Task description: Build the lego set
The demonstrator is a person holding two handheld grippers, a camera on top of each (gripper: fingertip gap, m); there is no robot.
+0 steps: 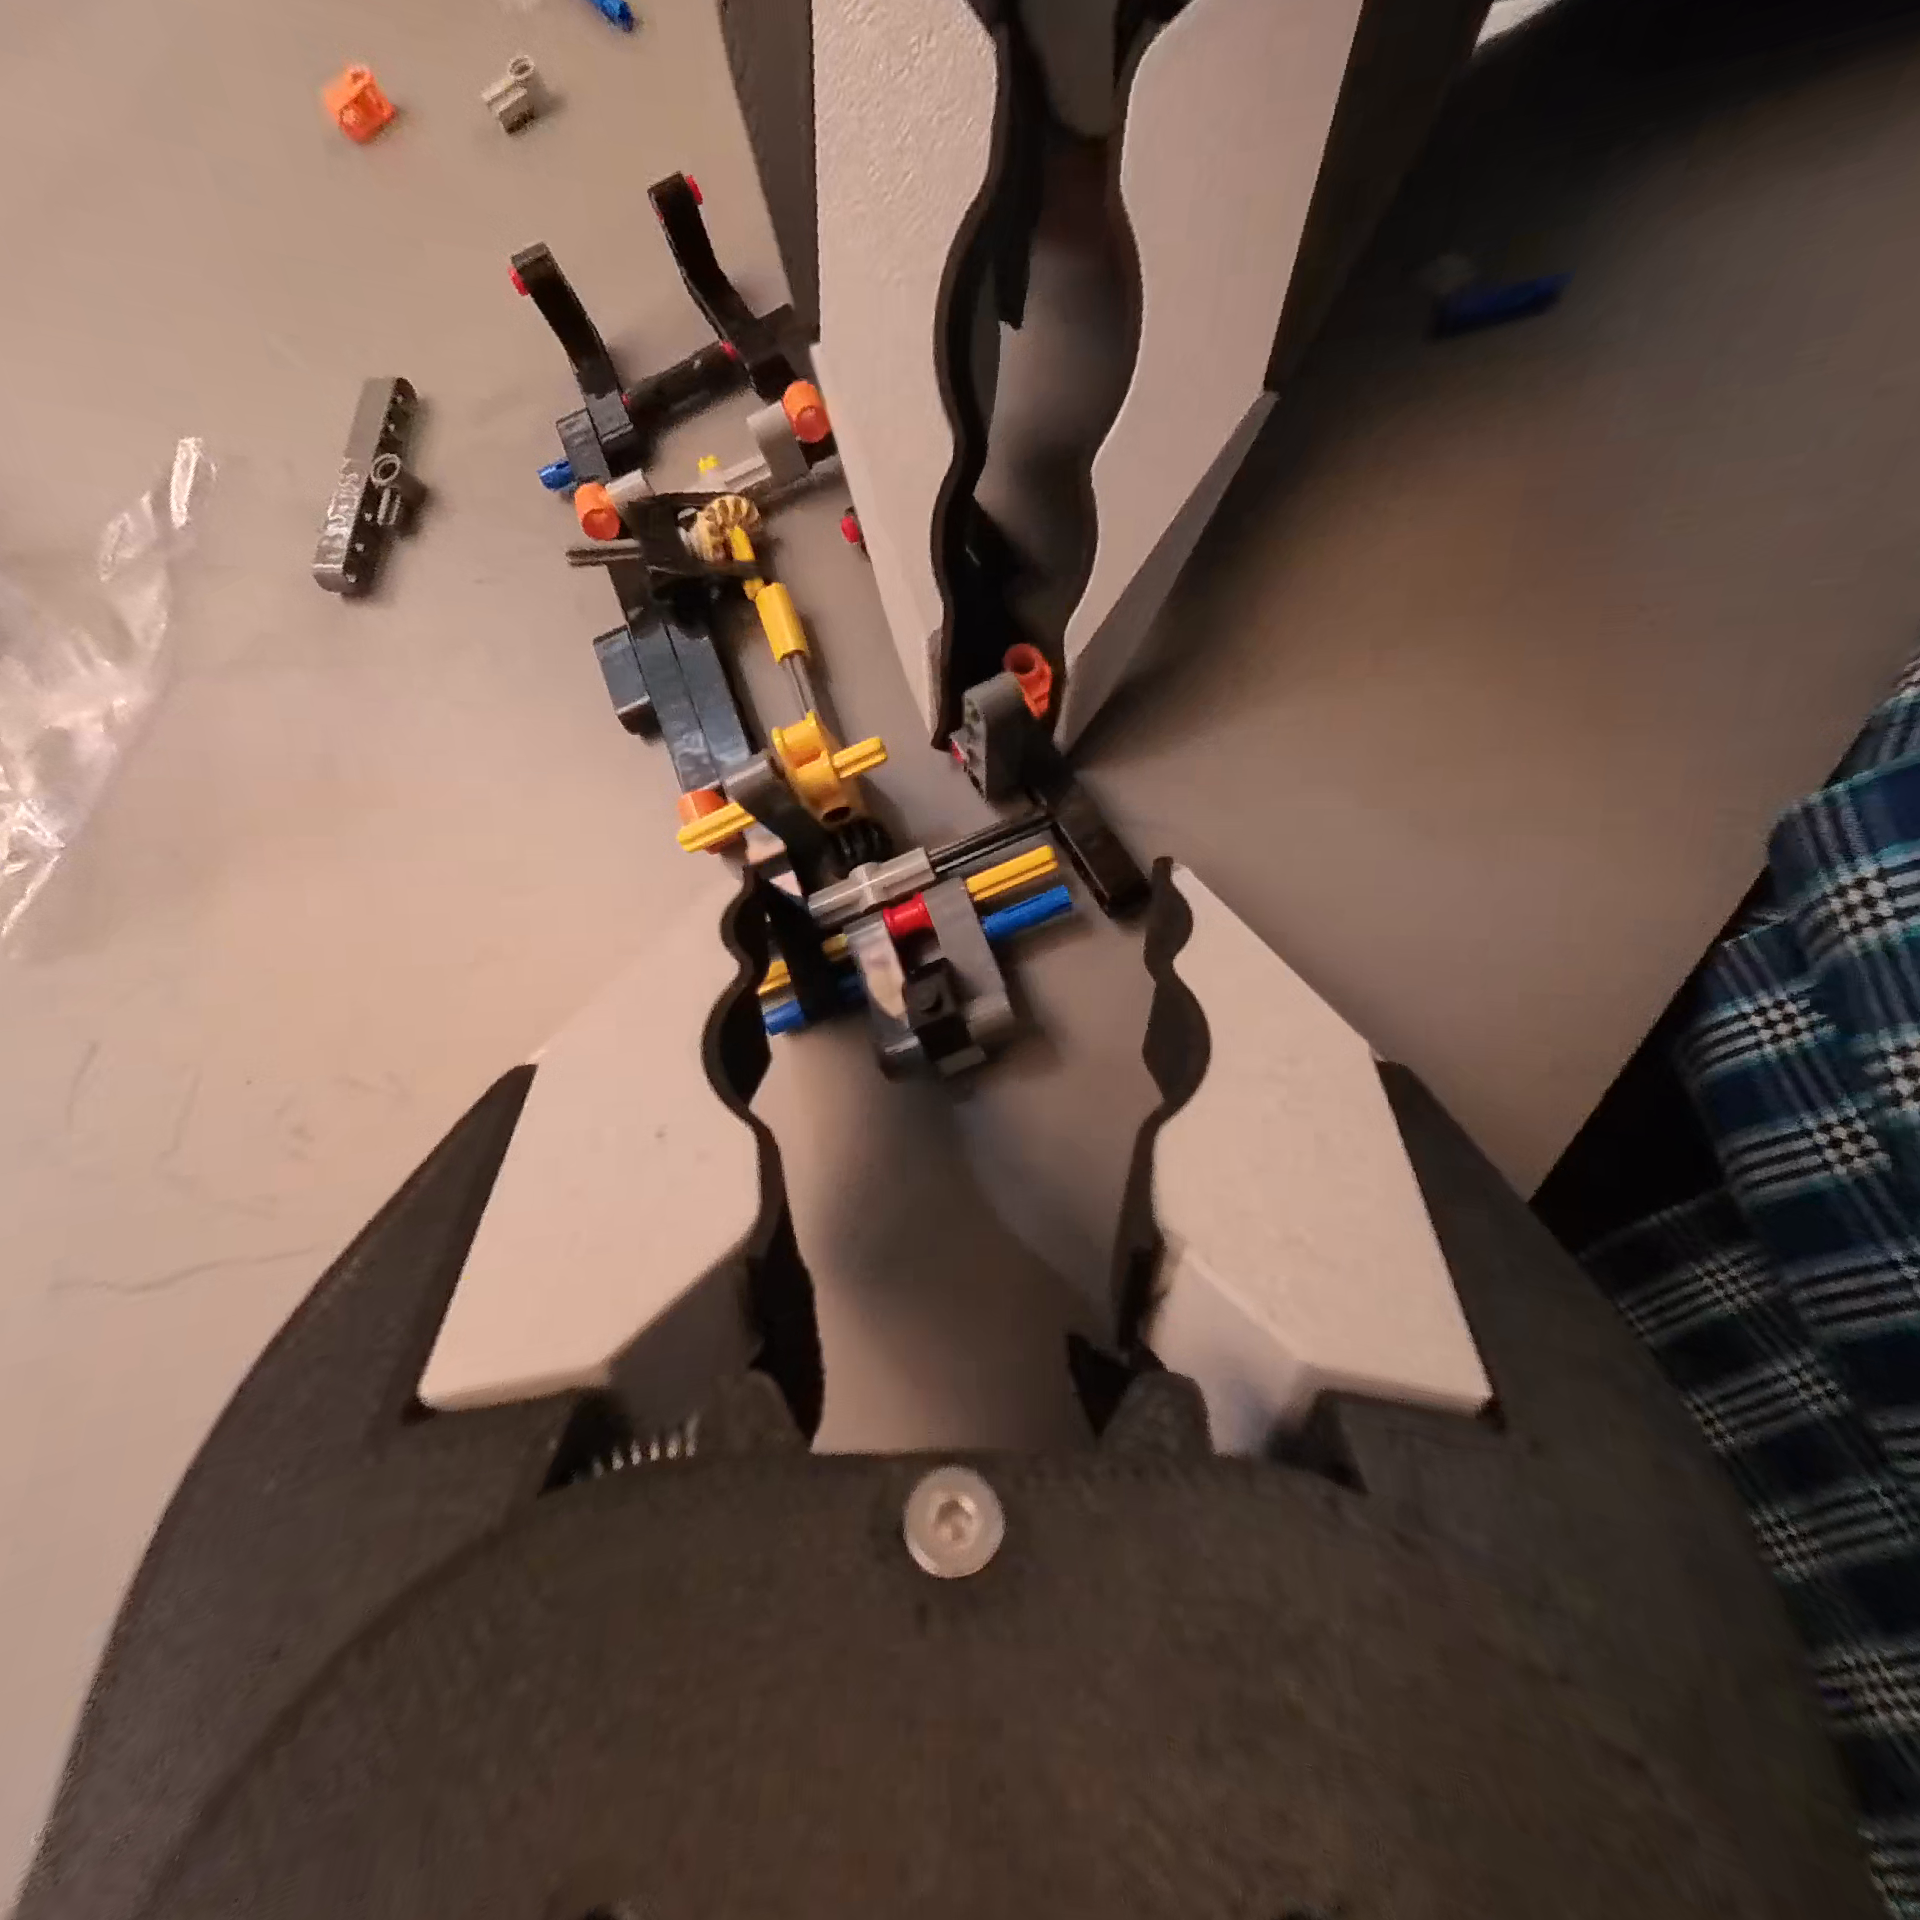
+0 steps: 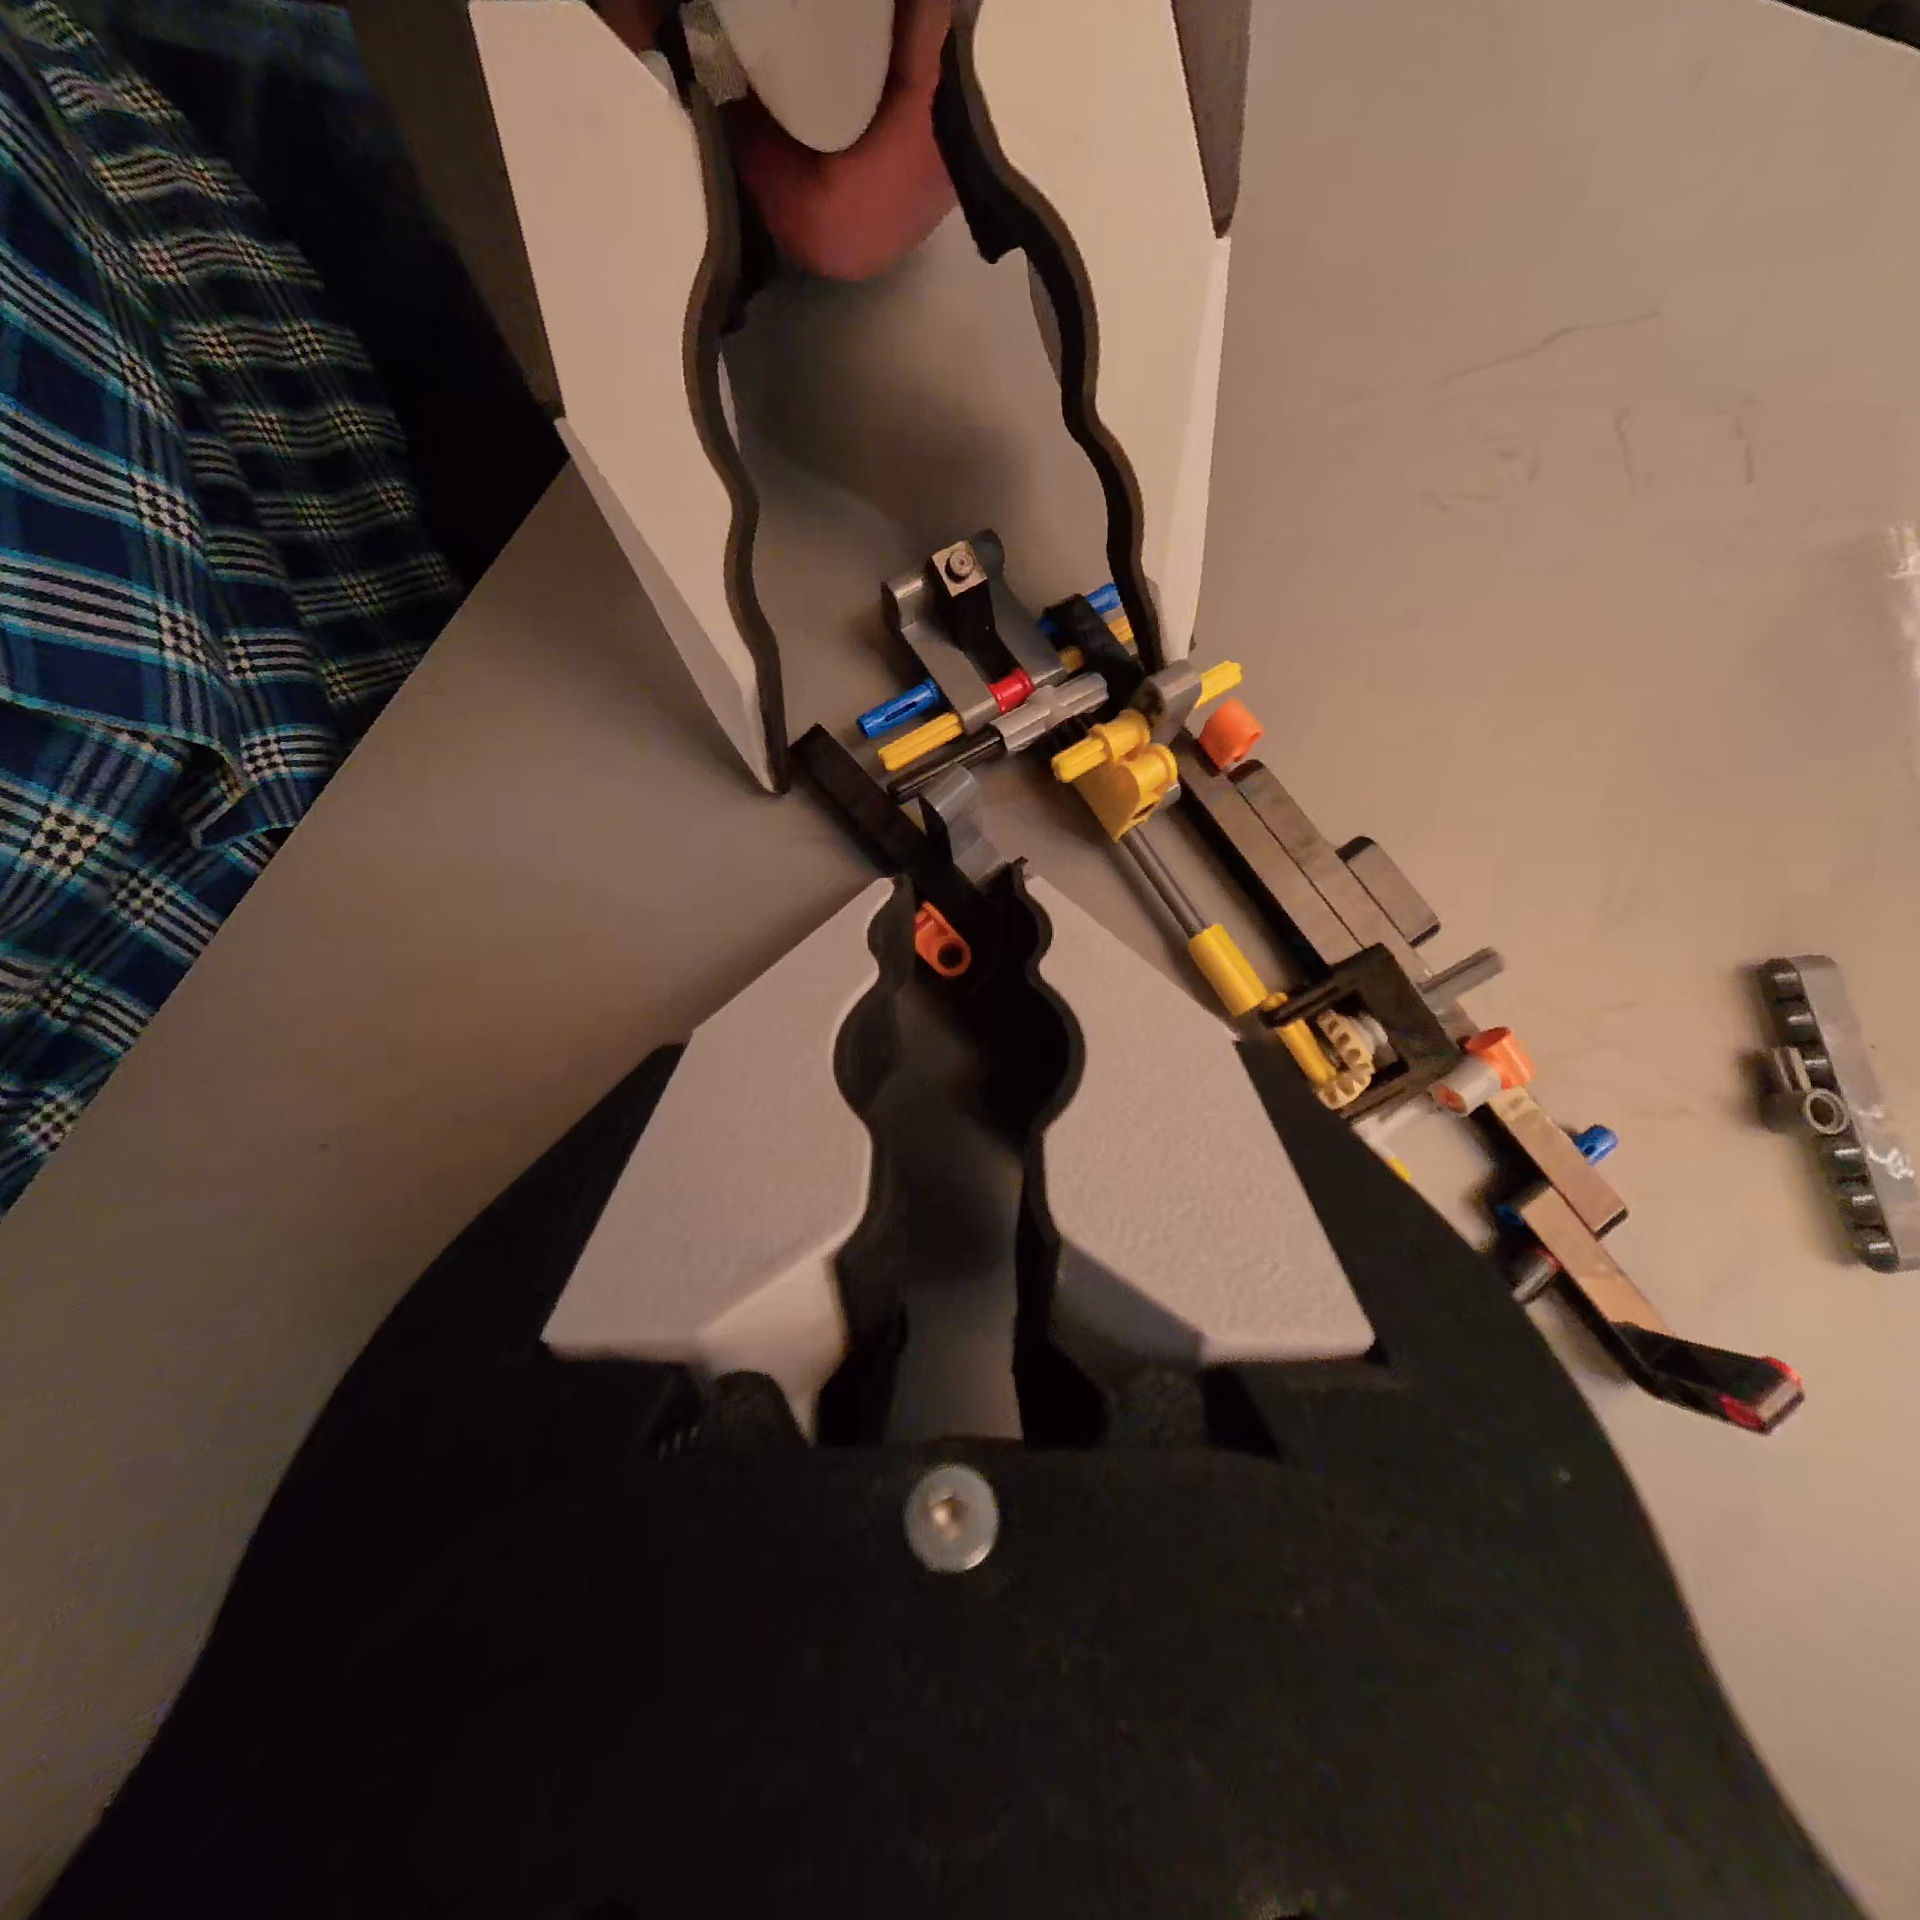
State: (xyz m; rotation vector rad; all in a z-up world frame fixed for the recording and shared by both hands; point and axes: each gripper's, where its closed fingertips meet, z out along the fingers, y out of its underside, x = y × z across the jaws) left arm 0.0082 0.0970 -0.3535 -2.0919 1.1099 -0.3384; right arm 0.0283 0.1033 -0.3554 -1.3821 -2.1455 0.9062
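Observation:
A long lego assembly (image 1: pixel 717 665) of black, grey, yellow and orange parts lies on the pale table (image 1: pixel 260 1039). My left gripper (image 1: pixel 953 878) has its jaws spread across the assembly's near end, with both fingertips against its sides. It also shows in the right wrist view (image 2: pixel 964 715). My right gripper (image 2: pixel 956 883) is shut on a small grey connector with an orange pin (image 2: pixel 943 940). It holds the connector against the black side beam (image 2: pixel 847 795) at that same end. The connector also shows in the left wrist view (image 1: pixel 1003 717).
A grey beam with a connector (image 1: pixel 364 488) lies left of the assembly and shows in the right wrist view (image 2: pixel 1834 1112). An orange piece (image 1: pixel 358 102), a small grey piece (image 1: pixel 511 96) and a clear plastic bag (image 1: pixel 83 644) lie farther off. A person's plaid clothing (image 2: pixel 156 520) is at the table edge.

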